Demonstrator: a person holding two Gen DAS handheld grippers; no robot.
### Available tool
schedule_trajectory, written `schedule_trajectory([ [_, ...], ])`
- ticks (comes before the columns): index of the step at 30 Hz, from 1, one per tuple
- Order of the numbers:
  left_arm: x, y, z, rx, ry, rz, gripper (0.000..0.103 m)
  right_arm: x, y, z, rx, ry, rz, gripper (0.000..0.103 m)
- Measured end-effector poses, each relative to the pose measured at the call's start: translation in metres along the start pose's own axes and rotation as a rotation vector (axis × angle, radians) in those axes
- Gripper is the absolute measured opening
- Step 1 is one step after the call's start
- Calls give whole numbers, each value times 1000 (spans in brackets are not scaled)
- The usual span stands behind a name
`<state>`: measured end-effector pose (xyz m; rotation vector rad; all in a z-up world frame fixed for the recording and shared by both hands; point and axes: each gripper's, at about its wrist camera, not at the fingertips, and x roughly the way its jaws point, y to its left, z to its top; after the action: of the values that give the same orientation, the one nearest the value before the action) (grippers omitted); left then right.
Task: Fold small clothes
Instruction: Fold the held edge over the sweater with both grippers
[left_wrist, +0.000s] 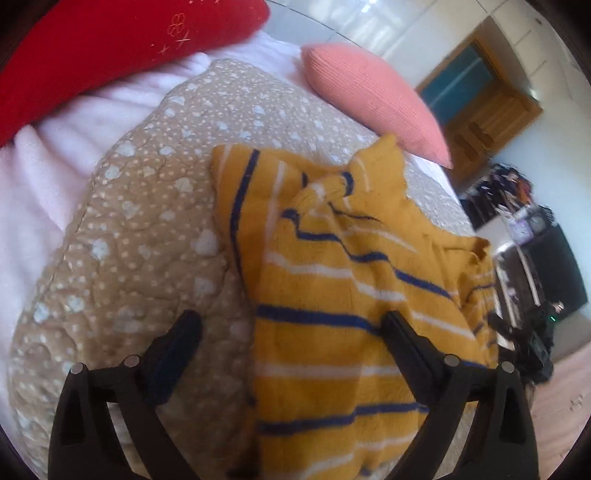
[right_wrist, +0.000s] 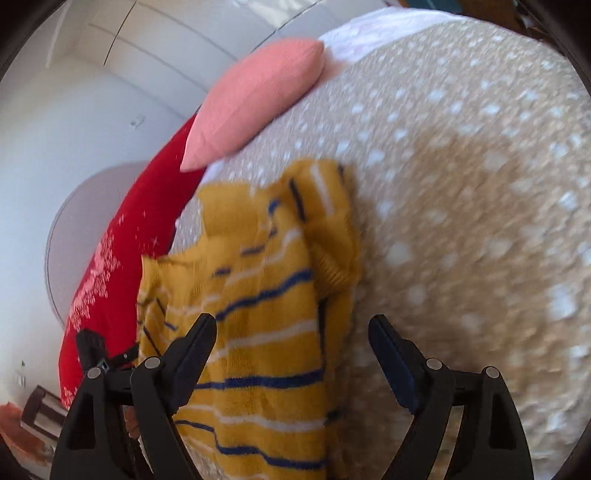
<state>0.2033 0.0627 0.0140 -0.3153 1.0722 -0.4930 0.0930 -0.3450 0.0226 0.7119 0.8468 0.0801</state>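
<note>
A small mustard-yellow sweater (left_wrist: 332, 288) with navy and white stripes lies rumpled on a tan dotted quilt (left_wrist: 147, 229); it also shows in the right wrist view (right_wrist: 266, 295). My left gripper (left_wrist: 291, 328) is open, its jaws wide apart over the sweater's near left edge, holding nothing. My right gripper (right_wrist: 291, 332) is open over the sweater's near right edge, holding nothing. The quilt (right_wrist: 461, 221) fills the right of that view. The right gripper also shows at the far right of the left wrist view (left_wrist: 524, 332).
A red cushion (left_wrist: 110, 48) and a pink cushion (left_wrist: 373, 96) lie at the head of the bed, with a pale pink blanket (left_wrist: 44, 173) beside the quilt. The pink cushion (right_wrist: 255, 96) and red cushion (right_wrist: 129, 251) also show in the right wrist view. Dark furniture (left_wrist: 535, 240) stands beyond the bed.
</note>
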Motion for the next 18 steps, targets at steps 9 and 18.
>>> schedule_trajectory([
  [9, -41, -12, -17, -105, 68, -90, 13, -15, -5, -7, 158, 78, 214, 27],
  [18, -85, -3, -87, -91, 78, 11, 31, -72, -23, -65, 81, 114, 48, 45],
])
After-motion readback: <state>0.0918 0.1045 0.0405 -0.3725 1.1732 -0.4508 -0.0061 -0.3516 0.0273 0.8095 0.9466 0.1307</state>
